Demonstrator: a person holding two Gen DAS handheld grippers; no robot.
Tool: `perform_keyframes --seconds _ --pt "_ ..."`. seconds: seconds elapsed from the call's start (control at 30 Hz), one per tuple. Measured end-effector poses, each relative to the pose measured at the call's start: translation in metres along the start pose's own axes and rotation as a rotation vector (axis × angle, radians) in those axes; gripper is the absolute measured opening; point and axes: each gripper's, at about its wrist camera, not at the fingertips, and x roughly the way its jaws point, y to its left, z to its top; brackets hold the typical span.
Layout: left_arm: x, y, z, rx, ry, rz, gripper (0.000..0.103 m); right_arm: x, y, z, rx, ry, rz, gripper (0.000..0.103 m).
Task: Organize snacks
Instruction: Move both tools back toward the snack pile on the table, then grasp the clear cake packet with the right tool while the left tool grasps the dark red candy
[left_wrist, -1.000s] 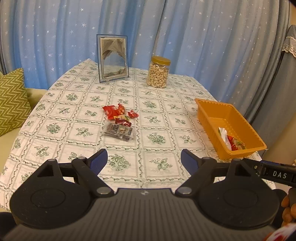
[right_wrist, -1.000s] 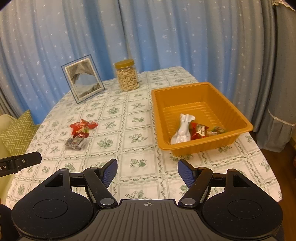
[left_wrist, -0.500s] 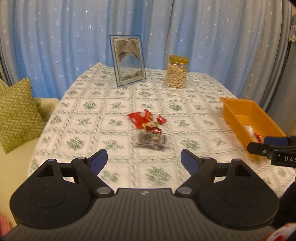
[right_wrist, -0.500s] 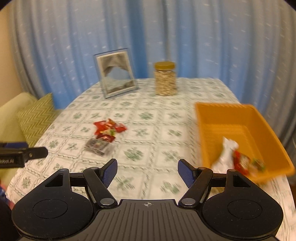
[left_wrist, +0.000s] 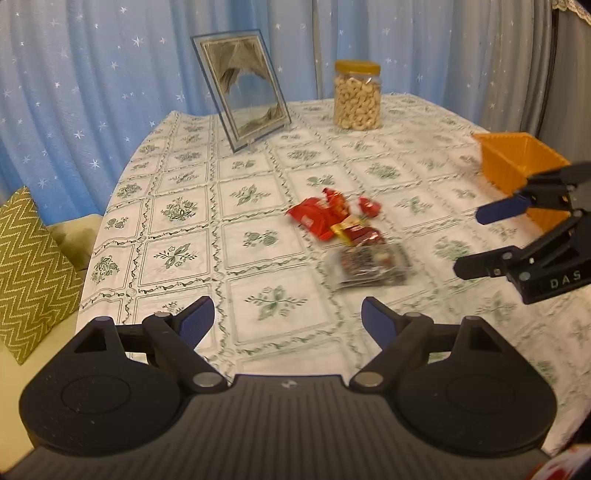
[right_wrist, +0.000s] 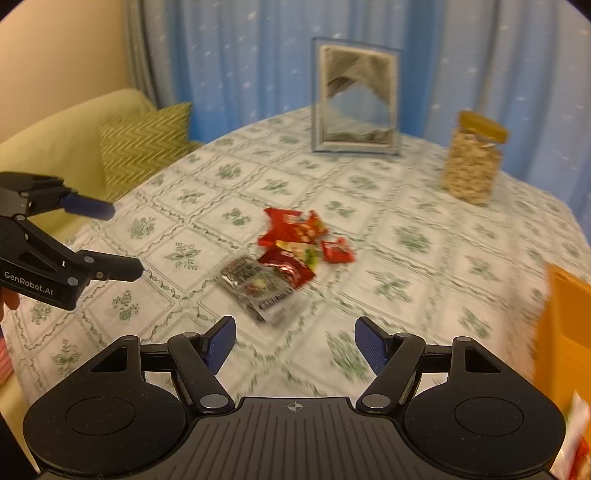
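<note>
Two grippers hang over the table, both with jaws spread and nothing between them: the left gripper (left_wrist: 288, 319) and the right gripper (right_wrist: 295, 341). From the left one's jaws the snack pile (left_wrist: 347, 236) lies at about one o'clock, a little way ahead; from the right one's jaws the same pile sits near twelve, just off toward eleven, and looks the closer of the two, so I'd judge the right hand better placed for the next pick. Nearest the right jaws is the clear packet (right_wrist: 255, 286), its long axis running roughly from ten to four across that view, which means the jaws would straddle its narrow width only after some roll of the wrist. Touching it on the far side are the red wrappers (right_wrist: 295, 236); I count about four, though motion blur makes it uncertain. One orange tray (left_wrist: 517, 158) stands well apart at three o'clock in the left view, with at least one wrapper (right_wrist: 576, 432) showing inside it in the right view. Farther back stand one jar of cashews (left_wrist: 357, 96) and one picture frame (left_wrist: 242, 88).
</note>
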Motion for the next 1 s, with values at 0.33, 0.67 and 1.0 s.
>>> perform_keyframes --seconds 0.33,0.67,1.0 --pt "0.026 0.019 0.014 0.013 -0.011 -0.008 0.086 0.067 0.013 0.024 -0.169 0.053 0.149 0.056" --pt "0.032 0.028 0.011 0.02 0.012 0.018 0.087 0.091 0.019 0.024 -0.236 0.089 0.152 0.046" --pt "0.033 0.025 0.011 0.001 0.04 -0.01 0.087 0.073 0.012 0.018 -0.071 0.129 0.204 0.042"
